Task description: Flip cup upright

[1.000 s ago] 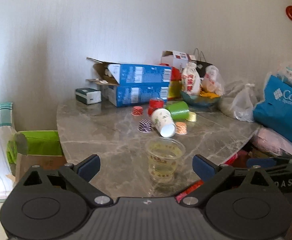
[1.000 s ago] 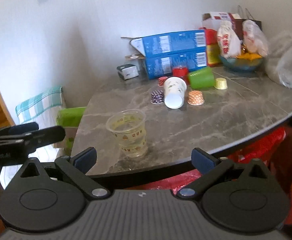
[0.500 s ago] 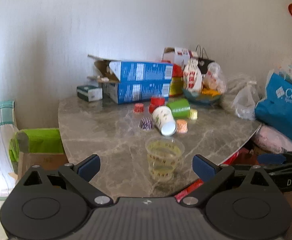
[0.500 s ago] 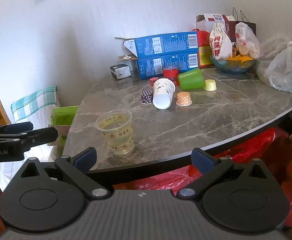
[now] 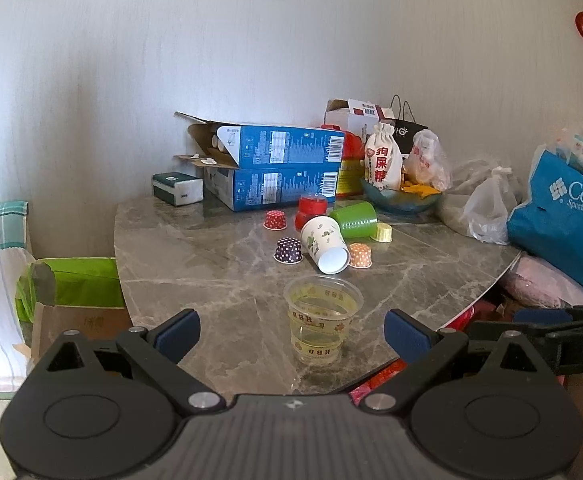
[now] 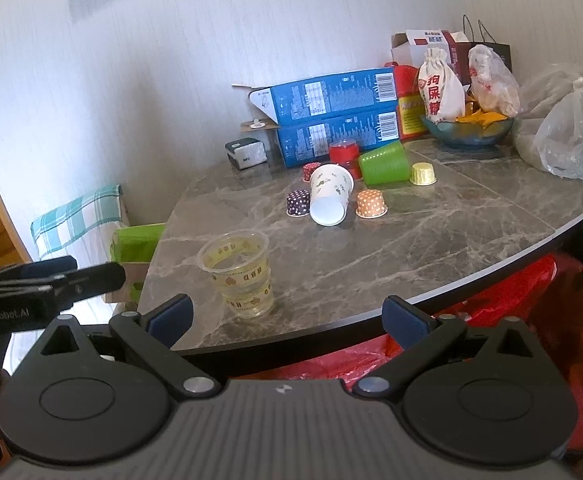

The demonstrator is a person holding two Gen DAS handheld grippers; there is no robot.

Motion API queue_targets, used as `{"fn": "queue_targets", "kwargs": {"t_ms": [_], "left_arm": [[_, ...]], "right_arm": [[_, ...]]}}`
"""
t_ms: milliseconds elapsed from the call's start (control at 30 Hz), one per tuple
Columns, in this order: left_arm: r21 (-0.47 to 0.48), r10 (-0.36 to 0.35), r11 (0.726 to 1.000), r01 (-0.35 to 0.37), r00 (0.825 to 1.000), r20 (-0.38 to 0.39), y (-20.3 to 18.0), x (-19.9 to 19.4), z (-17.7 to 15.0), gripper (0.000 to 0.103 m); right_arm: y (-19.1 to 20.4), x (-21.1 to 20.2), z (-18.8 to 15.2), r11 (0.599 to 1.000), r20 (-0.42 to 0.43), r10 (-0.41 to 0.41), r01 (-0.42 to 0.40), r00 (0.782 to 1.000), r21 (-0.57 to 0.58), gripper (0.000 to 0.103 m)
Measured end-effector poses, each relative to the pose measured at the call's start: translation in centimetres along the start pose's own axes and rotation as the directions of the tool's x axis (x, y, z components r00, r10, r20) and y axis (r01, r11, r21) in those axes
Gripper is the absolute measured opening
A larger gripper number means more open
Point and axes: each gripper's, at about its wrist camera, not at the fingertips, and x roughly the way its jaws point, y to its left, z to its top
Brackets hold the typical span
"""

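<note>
A clear plastic cup [image 5: 320, 322] with yellow print stands upright near the front edge of the marble table [image 5: 195, 264]; it also shows in the right wrist view [image 6: 239, 274]. A white patterned paper cup [image 5: 326, 244] lies on its side behind it, mouth toward me, seen too in the right wrist view [image 6: 329, 200]. A green cup [image 5: 353, 220] lies on its side further back. My left gripper [image 5: 291, 330] is open and empty, just short of the clear cup. My right gripper [image 6: 287, 316] is open and empty, off the table's front edge.
Small upside-down cupcake liners [image 5: 288, 250] surround the paper cup. A red jar [image 5: 311, 208], blue boxes [image 5: 279, 172], a bowl of snacks [image 5: 401, 196] and plastic bags [image 5: 487, 208] crowd the back. A blue shopping bag [image 5: 563, 220] stands right. Red bags [image 6: 411, 344] lie under the table.
Both grippers have drawn back from the table a little; the cups look smaller and farther. Nothing on the table has moved.
</note>
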Motion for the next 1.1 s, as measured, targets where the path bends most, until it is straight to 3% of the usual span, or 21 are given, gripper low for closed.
{"fn": "queue_targets", "kwargs": {"t_ms": [1100], "left_arm": [[0.001,-0.001,1.0,0.001,1.0,0.0,-0.08,-0.32,-0.2,0.1]], "right_arm": [[-0.15,0.1,-0.06,1.0,-0.006,0.002,-0.002,1.0,-0.007,0.102]]}}
